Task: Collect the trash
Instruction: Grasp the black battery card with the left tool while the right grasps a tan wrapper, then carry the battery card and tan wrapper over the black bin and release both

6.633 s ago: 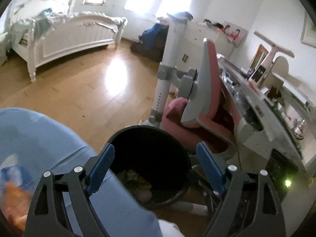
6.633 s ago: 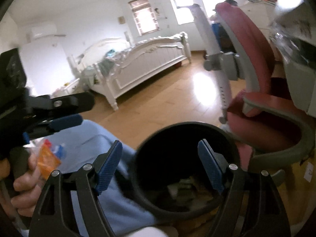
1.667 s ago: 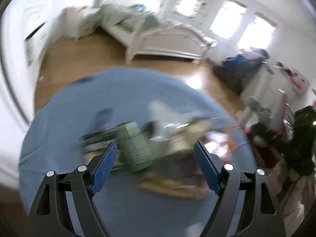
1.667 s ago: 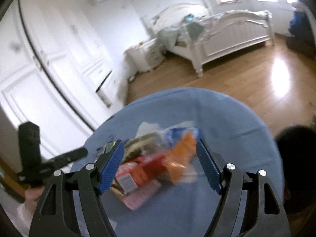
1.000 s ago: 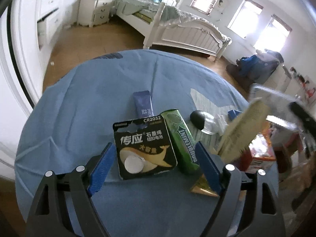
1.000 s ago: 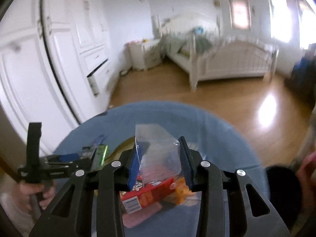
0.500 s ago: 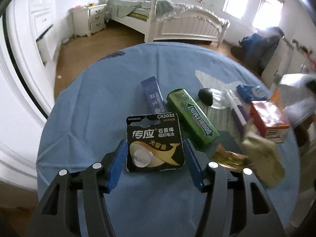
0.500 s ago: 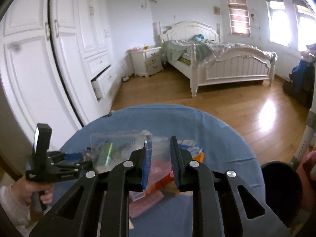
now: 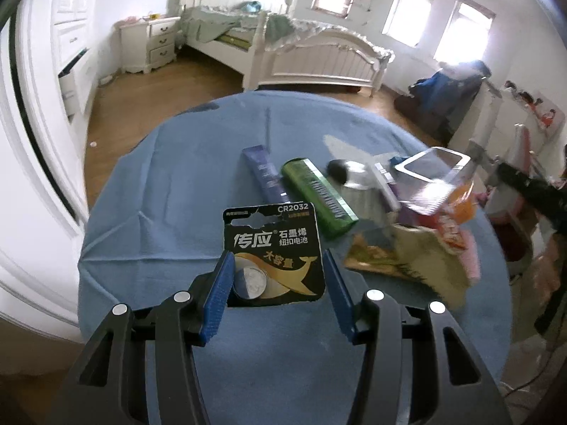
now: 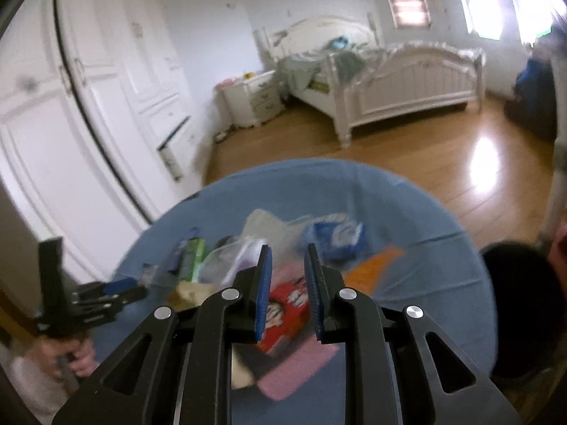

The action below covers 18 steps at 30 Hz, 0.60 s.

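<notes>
My left gripper (image 9: 277, 256) is shut on a black CR2032 battery card (image 9: 274, 244) and holds it by its side edges above the blue-clothed round table (image 9: 159, 194). In the right wrist view my right gripper (image 10: 287, 251) hangs over the trash pile with its jaws opening. Nothing is pressed between them. A clear plastic box (image 10: 230, 258) lies blurred just left of its left finger. It shows tilted over the pile as the clear plastic box (image 9: 430, 177) in the left wrist view. A red carton (image 10: 287, 304) lies below the jaws.
On the cloth lie a green pack (image 9: 319, 194), a purple stick pack (image 9: 265, 173), a gold-and-cream bag (image 9: 418, 258), a pink packet (image 10: 297, 368), an orange wrapper (image 10: 372, 269) and a blue-white packet (image 10: 336, 235). A black bin (image 10: 514, 304) stands right of the table.
My left gripper closed on the battery card and lifted it off the cloth. My right gripper, shut on the clear plastic box before, has opened, and the box now sits beside its left finger.
</notes>
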### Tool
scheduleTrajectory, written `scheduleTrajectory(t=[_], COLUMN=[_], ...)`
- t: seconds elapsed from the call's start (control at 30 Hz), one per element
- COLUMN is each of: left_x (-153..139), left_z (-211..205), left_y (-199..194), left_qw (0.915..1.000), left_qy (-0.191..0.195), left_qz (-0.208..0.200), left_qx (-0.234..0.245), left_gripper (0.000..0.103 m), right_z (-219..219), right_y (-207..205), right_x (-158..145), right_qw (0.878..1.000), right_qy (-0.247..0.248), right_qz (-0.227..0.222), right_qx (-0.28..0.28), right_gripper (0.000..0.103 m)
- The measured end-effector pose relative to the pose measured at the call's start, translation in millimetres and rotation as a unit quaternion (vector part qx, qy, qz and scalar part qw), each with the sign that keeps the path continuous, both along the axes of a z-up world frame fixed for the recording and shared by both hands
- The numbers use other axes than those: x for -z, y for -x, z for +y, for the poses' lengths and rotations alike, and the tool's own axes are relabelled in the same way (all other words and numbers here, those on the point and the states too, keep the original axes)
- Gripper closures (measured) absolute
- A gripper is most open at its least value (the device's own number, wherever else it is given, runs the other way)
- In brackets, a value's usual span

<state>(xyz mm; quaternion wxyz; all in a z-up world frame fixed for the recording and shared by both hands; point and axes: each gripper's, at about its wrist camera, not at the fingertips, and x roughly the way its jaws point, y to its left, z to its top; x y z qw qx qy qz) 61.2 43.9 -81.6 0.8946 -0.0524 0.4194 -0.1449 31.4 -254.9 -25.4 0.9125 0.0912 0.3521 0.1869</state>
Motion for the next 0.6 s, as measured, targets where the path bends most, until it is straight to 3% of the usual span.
scheduleTrajectory(t=[0.03, 0.07, 0.1, 0.17, 0.27, 0.33, 0.43, 0.6], left_x=[-2, -4, -5, -7, -9, -12, -15, -27], left_z=[0, -1, -2, -3, -3, -6, -10, -23], left_y=[2, 3, 5, 7, 6, 8, 9, 9], left_qw=[1.0000, 1.0000, 0.9999, 0.9998, 0.9995, 0.9994, 0.9993, 0.9986], left_qy=[0.004, 0.008, 0.012, 0.020, 0.031, 0.031, 0.032, 0.042], left_qz=[-0.002, -0.004, -0.005, -0.006, -0.004, -0.006, -0.009, -0.021], left_qx=[0.002, 0.004, 0.005, 0.006, 0.009, 0.011, 0.015, 0.024], left_gripper=[0.052, 0.052, 0.052, 0.052, 0.052, 0.052, 0.052, 0.052], right_z=[10, 20, 35, 60, 81, 89, 94, 71], right_y=[5, 10, 14, 16, 7, 4, 7, 13], right_x=[2, 6, 13, 31, 59, 68, 66, 38], right_qw=[1.000, 0.999, 0.996, 0.991, 0.984, 0.980, 0.980, 0.989], right_qy=[0.001, 0.006, 0.016, 0.055, 0.098, 0.100, 0.122, 0.066], right_qz=[0.004, 0.009, 0.021, 0.043, 0.085, 0.097, 0.075, 0.037], right_qx=[-0.029, -0.050, -0.080, -0.113, -0.125, -0.139, -0.138, -0.131], right_gripper=[0.042, 0.033, 0.027, 0.027, 0.042, 0.067, 0.083, 0.087])
